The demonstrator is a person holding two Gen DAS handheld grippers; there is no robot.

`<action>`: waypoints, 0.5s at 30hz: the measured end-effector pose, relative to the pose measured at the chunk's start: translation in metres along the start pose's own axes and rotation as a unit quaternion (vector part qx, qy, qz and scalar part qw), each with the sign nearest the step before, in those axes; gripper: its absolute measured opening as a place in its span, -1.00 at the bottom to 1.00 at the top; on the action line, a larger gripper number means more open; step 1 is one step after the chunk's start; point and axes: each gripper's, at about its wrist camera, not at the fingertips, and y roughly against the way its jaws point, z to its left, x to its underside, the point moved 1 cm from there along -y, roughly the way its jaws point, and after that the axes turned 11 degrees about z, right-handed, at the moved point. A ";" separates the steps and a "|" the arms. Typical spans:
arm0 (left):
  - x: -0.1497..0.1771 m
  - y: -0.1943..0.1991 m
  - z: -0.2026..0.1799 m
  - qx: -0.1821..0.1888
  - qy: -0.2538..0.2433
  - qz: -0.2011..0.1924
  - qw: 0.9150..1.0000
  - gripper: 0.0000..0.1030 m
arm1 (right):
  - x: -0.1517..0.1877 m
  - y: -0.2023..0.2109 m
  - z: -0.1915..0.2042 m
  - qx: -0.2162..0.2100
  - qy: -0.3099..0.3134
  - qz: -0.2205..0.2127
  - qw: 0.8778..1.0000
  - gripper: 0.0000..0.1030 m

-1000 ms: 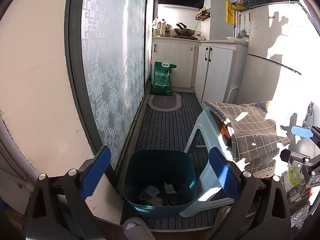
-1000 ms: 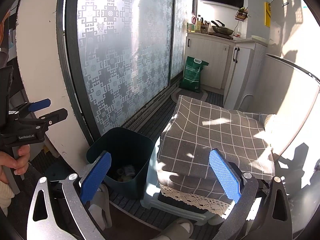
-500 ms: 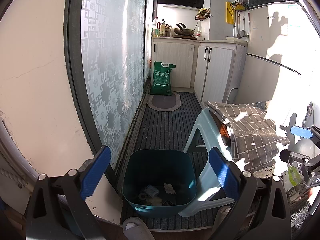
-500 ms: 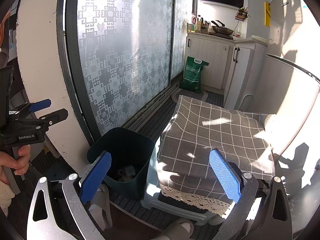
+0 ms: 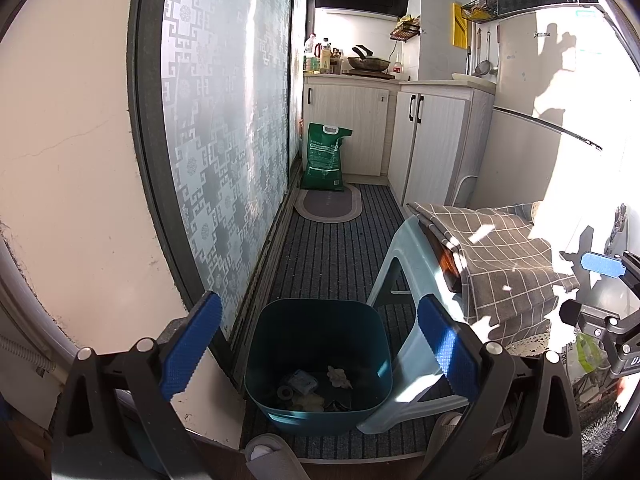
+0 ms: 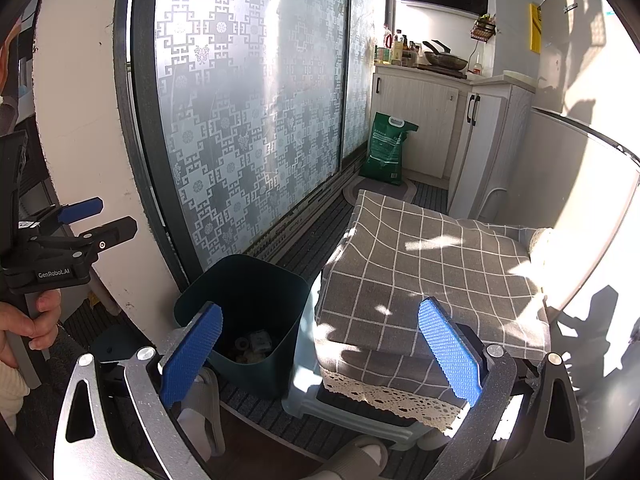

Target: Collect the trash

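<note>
A dark teal trash bin (image 5: 320, 408) stands on the striped floor mat by the sliding door; it also shows in the right wrist view (image 6: 256, 368). Several scraps of trash (image 5: 316, 388) lie on its bottom. My left gripper (image 5: 318, 346) is open and empty, held above and in front of the bin. My right gripper (image 6: 320, 344) is open and empty, held above the bin's right side and the stool. The left gripper also shows at the left edge of the right wrist view (image 6: 86, 220).
A pale plastic stool (image 5: 404, 272) covered with a grey checked cloth (image 6: 432, 276) stands right of the bin. The frosted sliding door (image 5: 224, 140) is on the left. A green bag (image 5: 325, 158) and an oval mat (image 5: 328, 204) lie by the far cabinets (image 5: 432, 148). Slippered feet (image 6: 200, 412) are at the bottom.
</note>
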 end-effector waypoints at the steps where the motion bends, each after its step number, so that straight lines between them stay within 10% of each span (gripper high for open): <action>1: 0.000 0.000 -0.001 0.000 0.000 0.000 1.000 0.94 | 0.000 0.000 0.000 0.000 0.000 0.000 1.000 0.93; 15: 0.000 0.001 -0.003 0.002 0.000 0.000 1.000 0.94 | 0.000 0.000 0.001 0.000 0.000 0.000 1.000 0.93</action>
